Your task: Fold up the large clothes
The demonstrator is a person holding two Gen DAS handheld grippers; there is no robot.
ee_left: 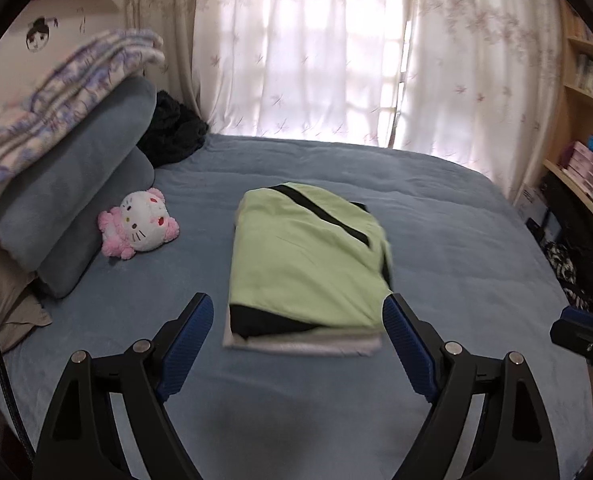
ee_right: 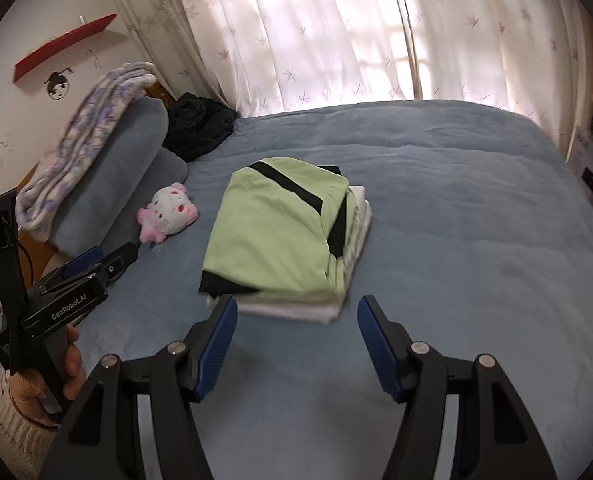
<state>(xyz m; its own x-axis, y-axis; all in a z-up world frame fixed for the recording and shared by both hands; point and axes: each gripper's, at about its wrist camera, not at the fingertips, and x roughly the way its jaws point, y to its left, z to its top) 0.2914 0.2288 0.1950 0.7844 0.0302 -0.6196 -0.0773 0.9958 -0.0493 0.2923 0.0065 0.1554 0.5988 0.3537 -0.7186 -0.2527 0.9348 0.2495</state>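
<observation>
Two grippers — left gripper and right gripper — hang spread and empty above a green garment, already folded atop a stack on the bed; little apparently remains.

The bedspread is a soft, matt blue cloth with a faint nap. On it the folded green garment looks like smooth, matt knit with black trim, lying on pale folded cloth. The plush toy is fuzzy, white and pink. The curtains are thin, sheer fabric (light comes through). Each gripper is matt black plastic with ribbed blue pads and bright metal pins. The wall shelf is glossy red.
</observation>
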